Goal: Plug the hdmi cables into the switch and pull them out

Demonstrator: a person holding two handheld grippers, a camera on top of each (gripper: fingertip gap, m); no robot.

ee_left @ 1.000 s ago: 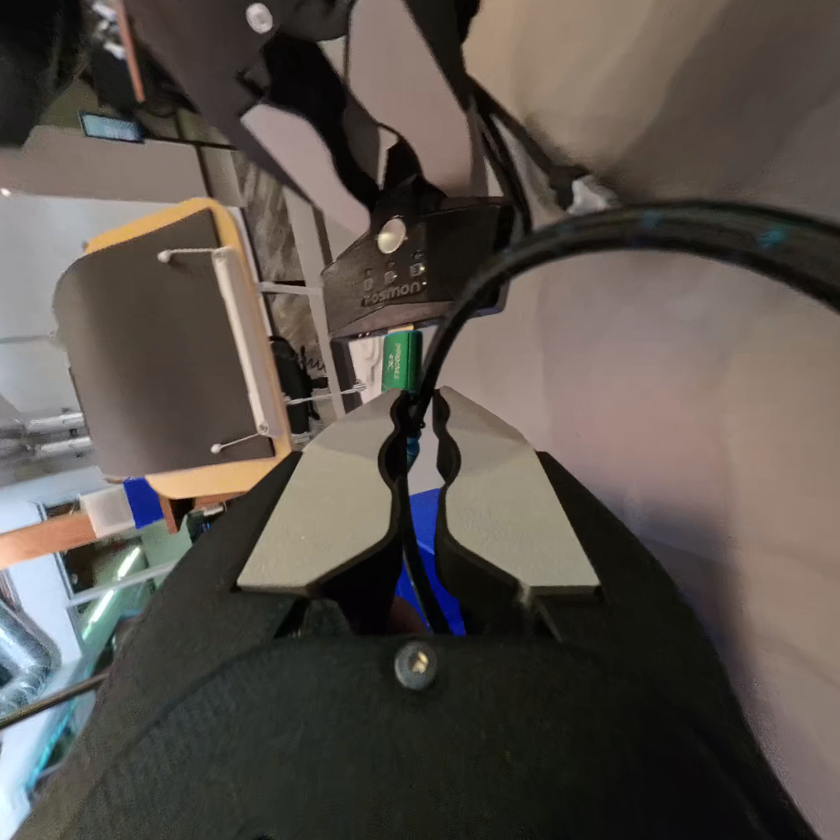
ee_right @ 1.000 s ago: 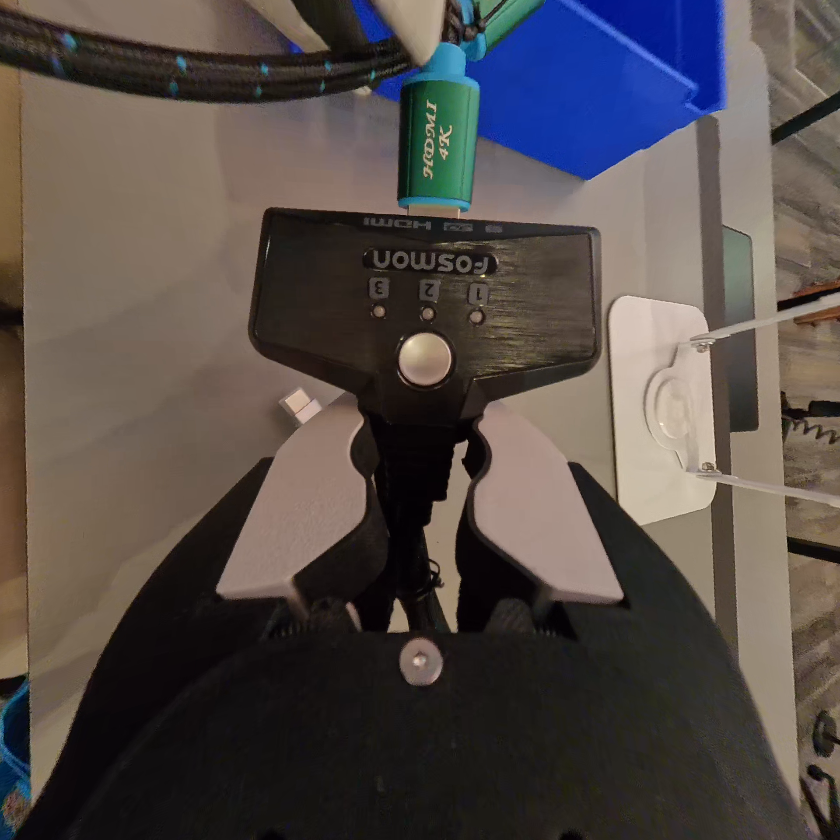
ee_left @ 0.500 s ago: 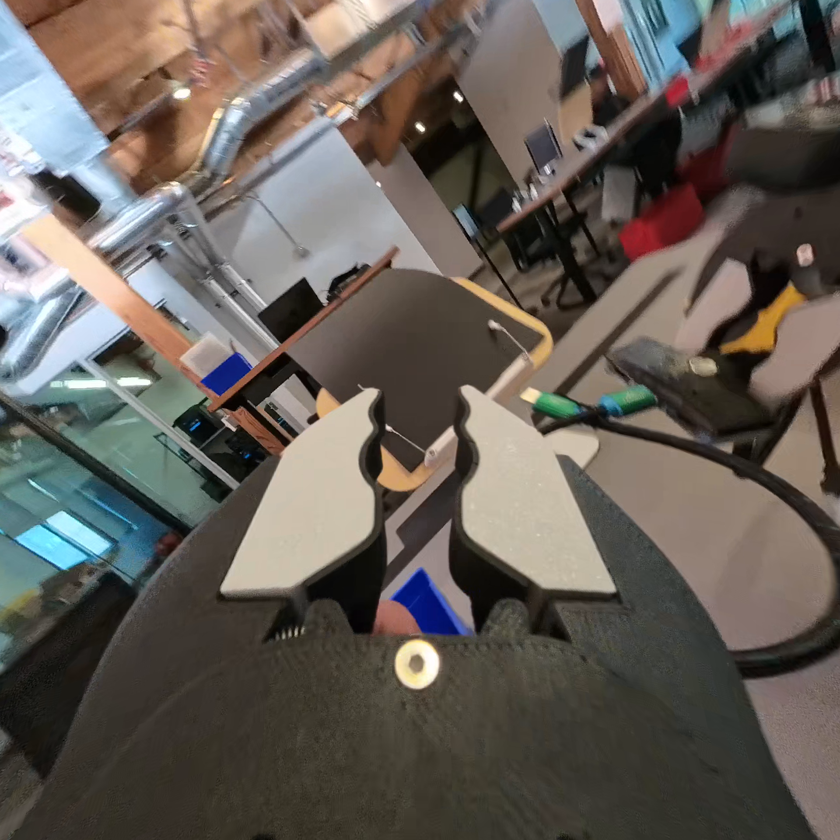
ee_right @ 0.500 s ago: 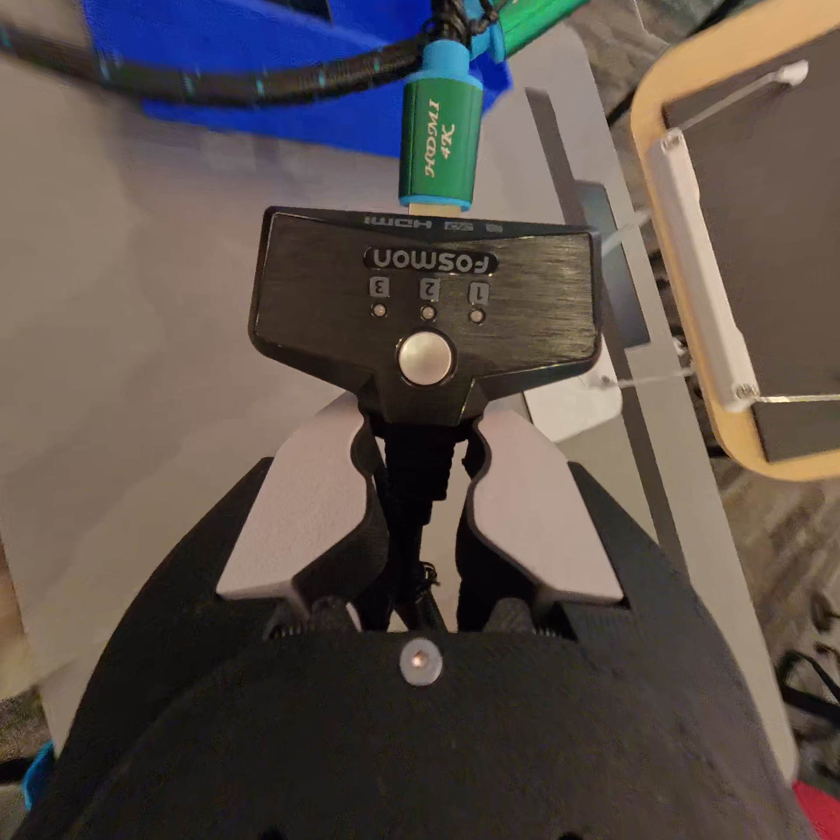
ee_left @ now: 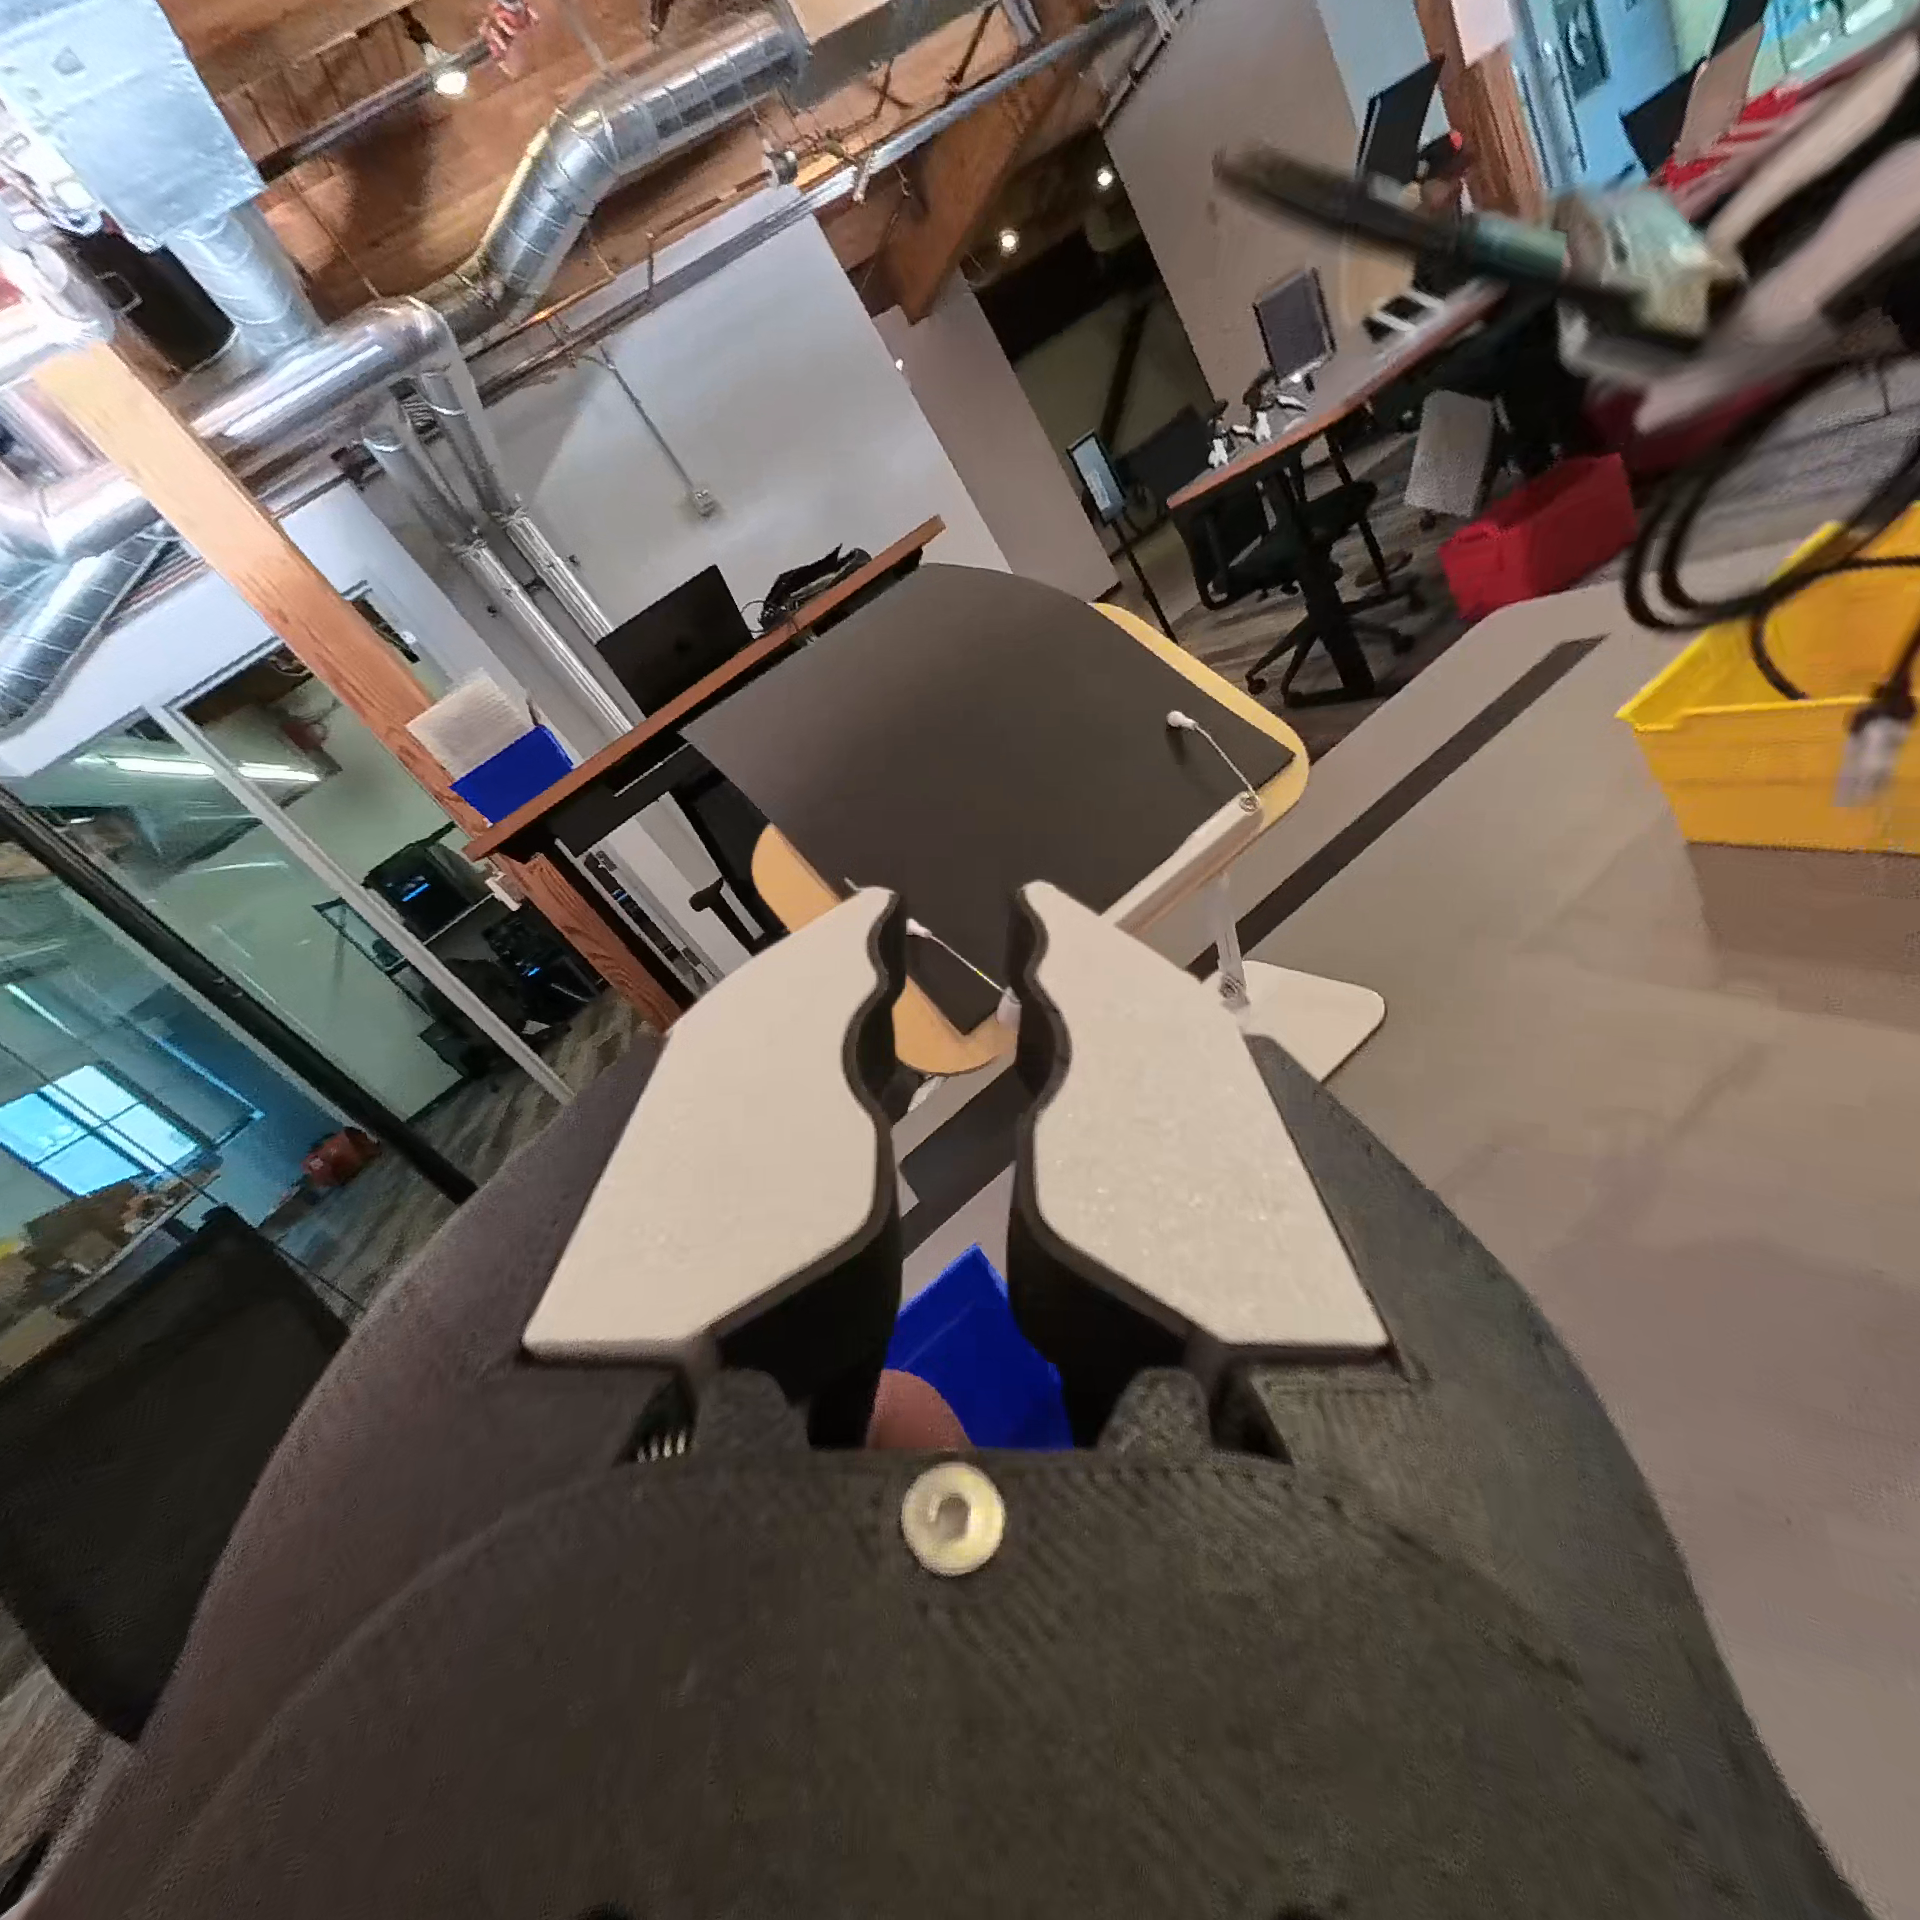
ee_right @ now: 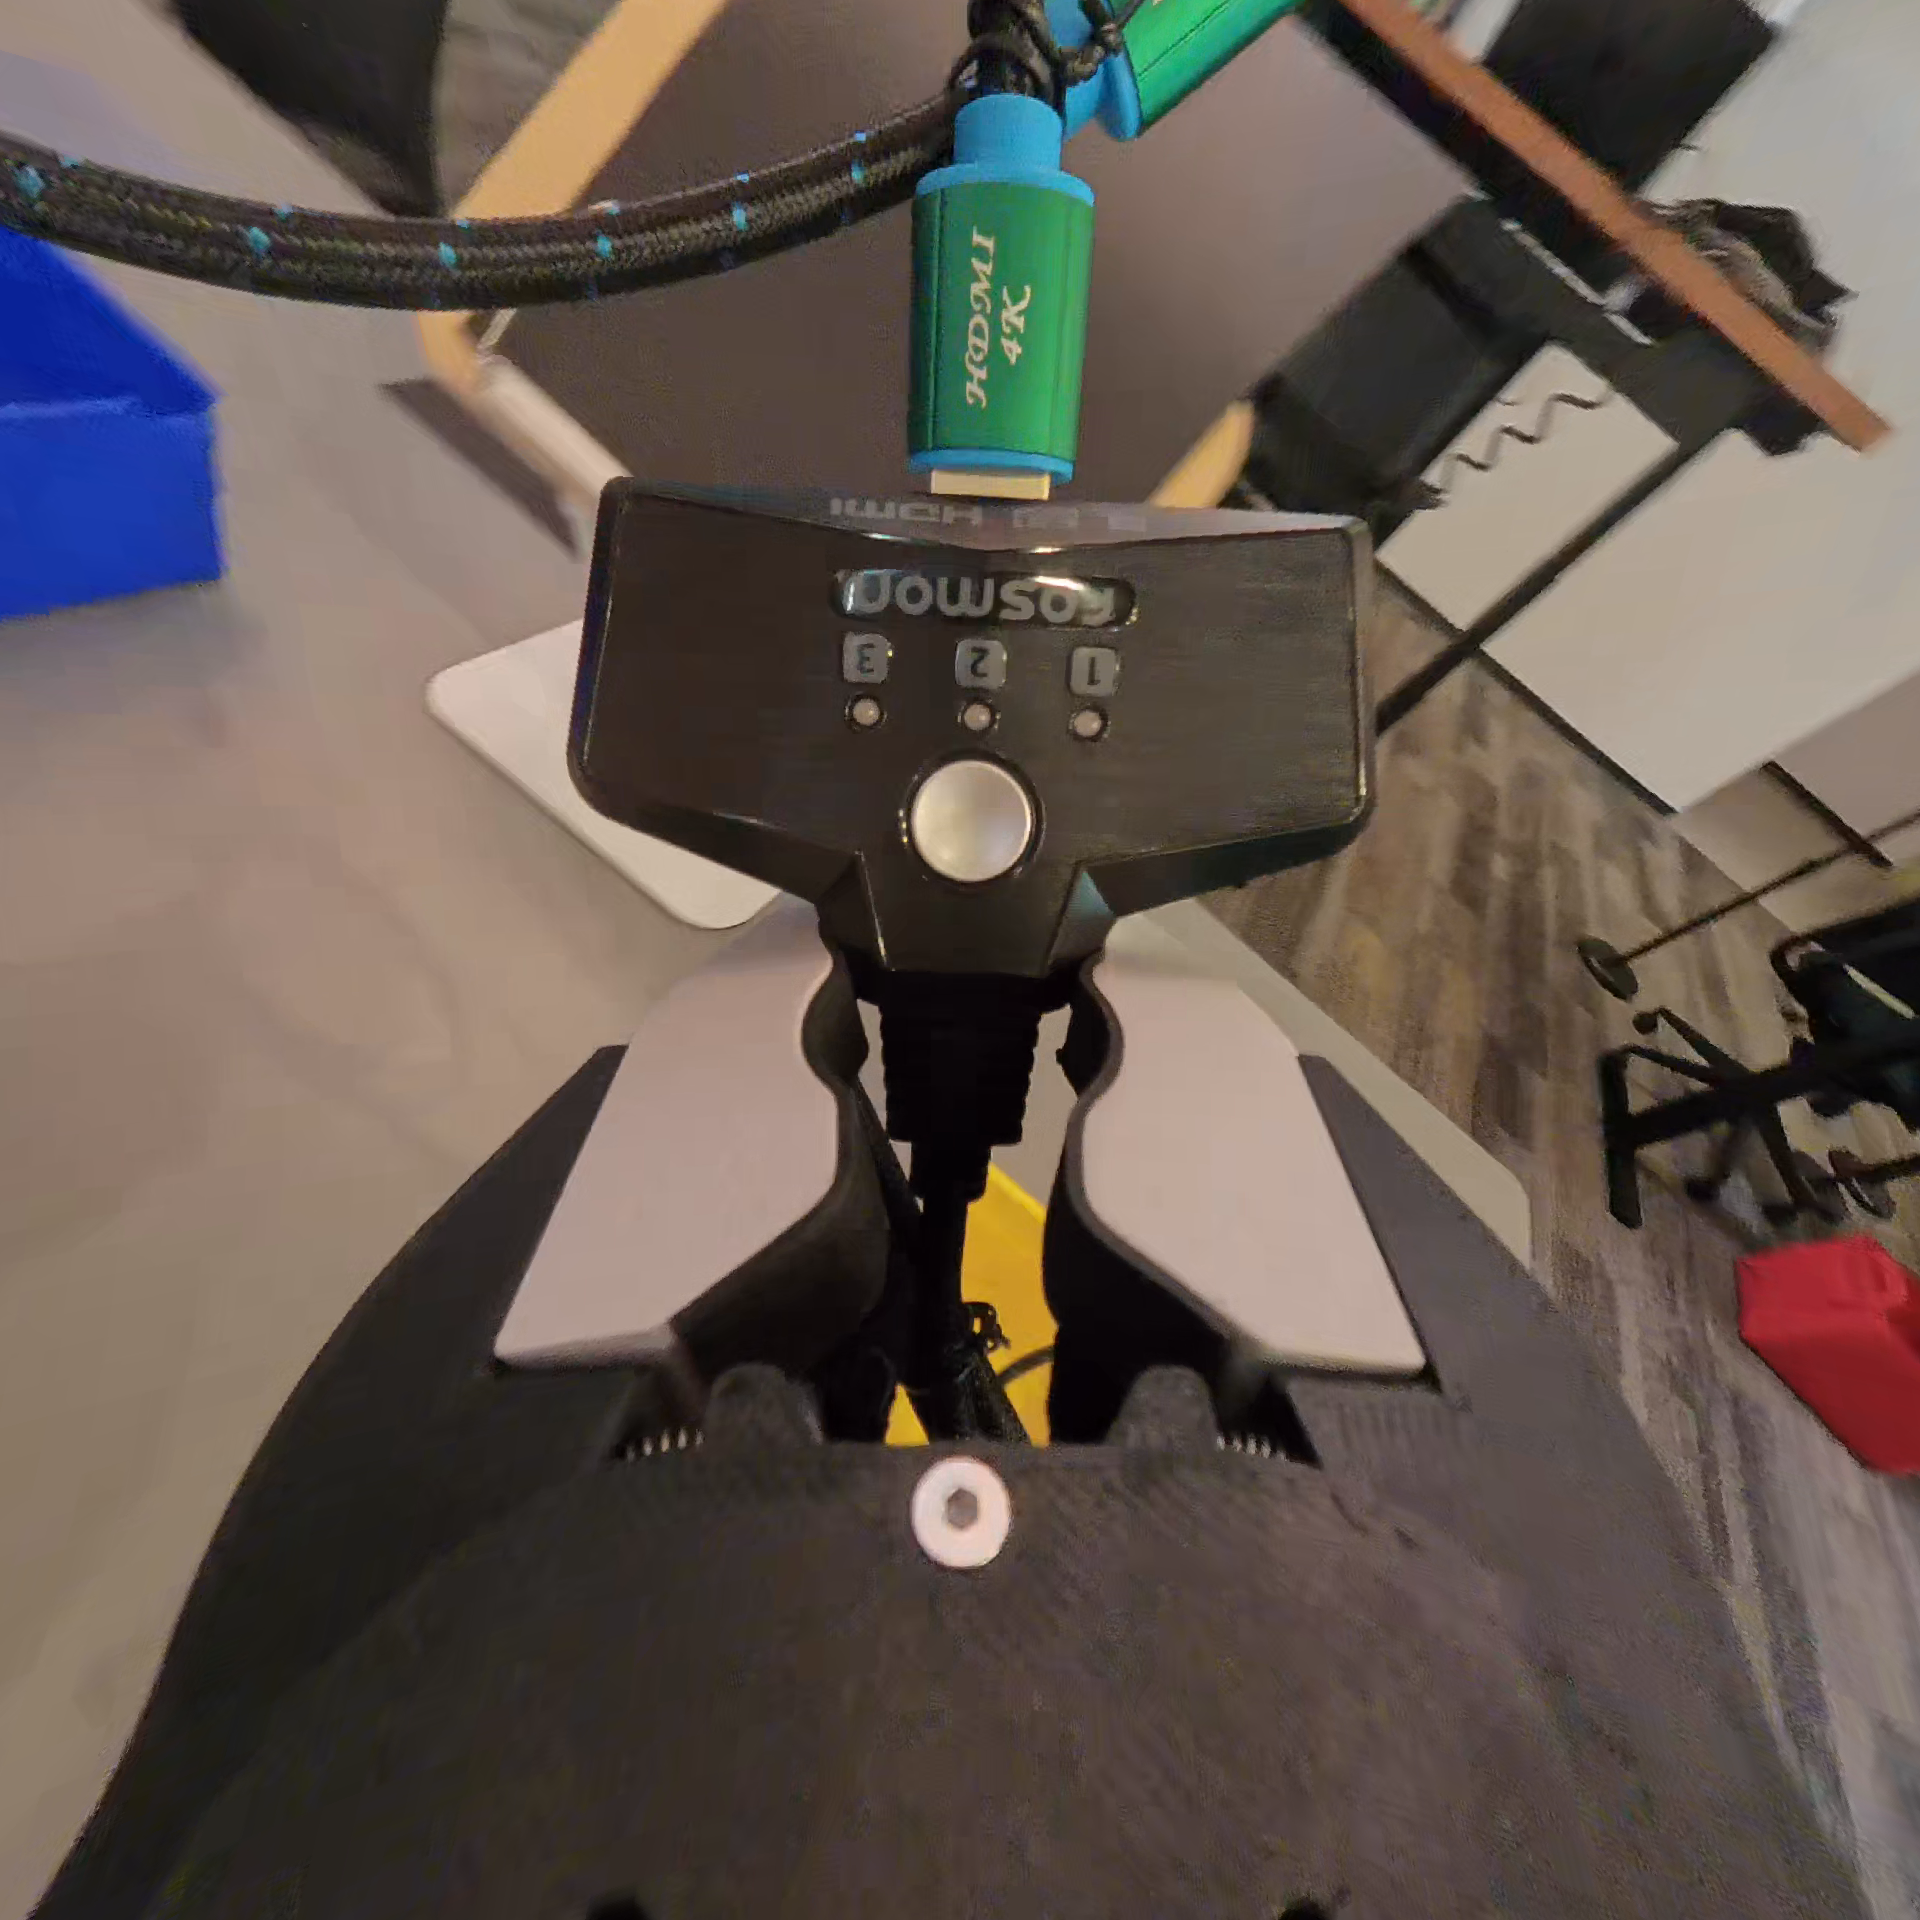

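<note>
My right gripper (ee_right: 961,997) is shut on the ribbed neck at the near end of the black HDMI switch (ee_right: 966,686), holding it in the air. A green HDMI plug (ee_right: 997,332) with a blue collar sits in the middle port on the switch's far edge. Its black braided cable (ee_right: 312,249) runs off to the left. A second green plug (ee_right: 1195,52) hangs at the top edge. My left gripper (ee_left: 958,914) is slightly open and empty, pointing out over the room. In the left wrist view the switch and cable (ee_left: 1621,249) show blurred at the top right.
A grey table (ee_right: 208,935) carries a blue bin (ee_right: 94,488), a white stand base (ee_right: 540,748) and a yellow bin (ee_left: 1787,748). A black chair with a wooden rim (ee_left: 987,727) stands past the table edge. A red bin (ee_right: 1839,1340) sits on the floor. The left gripper's tips are roughly 40 centimeters from the right gripper's.
My left gripper let go of the braided cable, opened a little and swung away from the switch. My right gripper tilted up and turned with the switch, the green plug still in it.
</note>
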